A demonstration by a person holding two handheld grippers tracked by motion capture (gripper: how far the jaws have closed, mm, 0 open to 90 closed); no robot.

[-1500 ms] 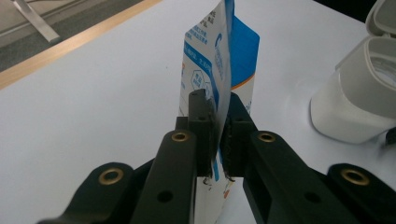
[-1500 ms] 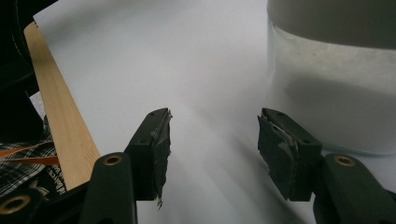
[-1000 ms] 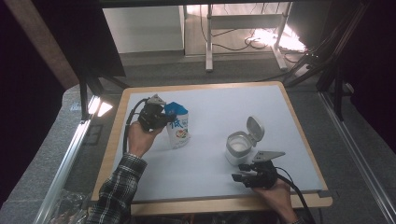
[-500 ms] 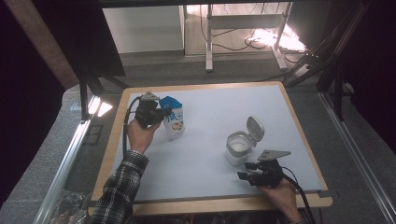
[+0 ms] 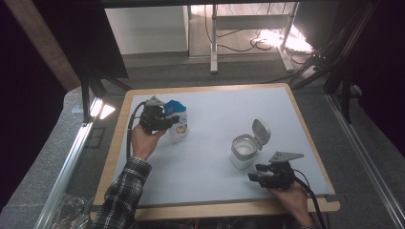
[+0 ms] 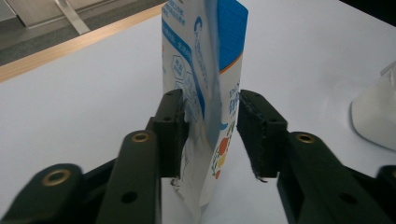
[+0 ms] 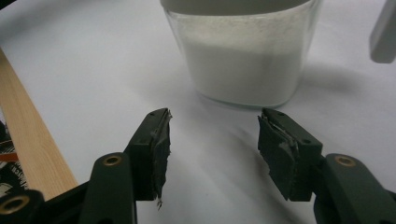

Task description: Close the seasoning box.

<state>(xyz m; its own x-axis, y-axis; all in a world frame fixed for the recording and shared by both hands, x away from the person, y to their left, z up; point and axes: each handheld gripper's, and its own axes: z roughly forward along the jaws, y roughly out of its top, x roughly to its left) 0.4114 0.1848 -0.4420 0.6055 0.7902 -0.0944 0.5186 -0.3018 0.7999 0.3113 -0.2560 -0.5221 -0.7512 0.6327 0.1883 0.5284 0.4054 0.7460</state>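
Left tongs [image 6: 208, 135], just opening, straddle my upright pouch [image 6: 205, 93], long axis vertical; right tongs [image 7: 212, 154] gape empty, jar [image 7: 243, 56] at twelve o'clock.

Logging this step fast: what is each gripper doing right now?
Left gripper: jaws just opening, the pouch stands between them, pads off it.
Right gripper: open, empty, facing the jar.

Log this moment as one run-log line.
left claw: just opened, pouch standing between jaws | right claw: open, short of jar | jar lid: flipped up
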